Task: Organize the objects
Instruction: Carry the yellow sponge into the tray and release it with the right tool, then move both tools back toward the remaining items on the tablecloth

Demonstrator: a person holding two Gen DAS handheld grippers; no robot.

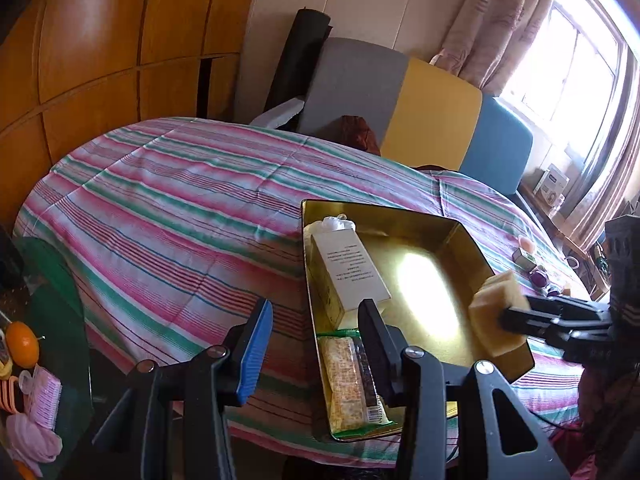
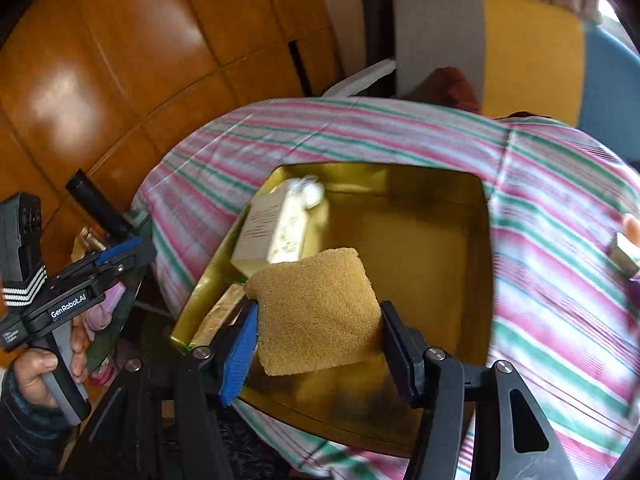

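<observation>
A gold tray (image 1: 400, 216) (image 2: 400, 172) lies on the striped cloth (image 1: 180, 208). Along its left side are a white box (image 1: 348, 276) (image 2: 272, 232), a cracker packet (image 1: 348, 384) (image 2: 218, 316) and a crumpled white bit (image 1: 338, 224). My right gripper (image 2: 320, 354) (image 1: 516, 320) is shut on a tan sponge (image 2: 316, 312) (image 1: 496, 312), held over the tray's near right part. My left gripper (image 1: 314, 348) (image 2: 128, 240) hovers open at the tray's near left corner. The tray's left wall shows between its fingers, and the pads do not press on it.
Small items, a little box (image 1: 524, 258) and purple pieces (image 1: 540, 278), lie on the cloth right of the tray. A glass side table (image 1: 60, 280) at the left carries an orange (image 1: 22, 344) and pink cloth. Sofa cushions (image 1: 432, 108) stand behind, and a wooden wardrobe (image 1: 100, 40) at the left.
</observation>
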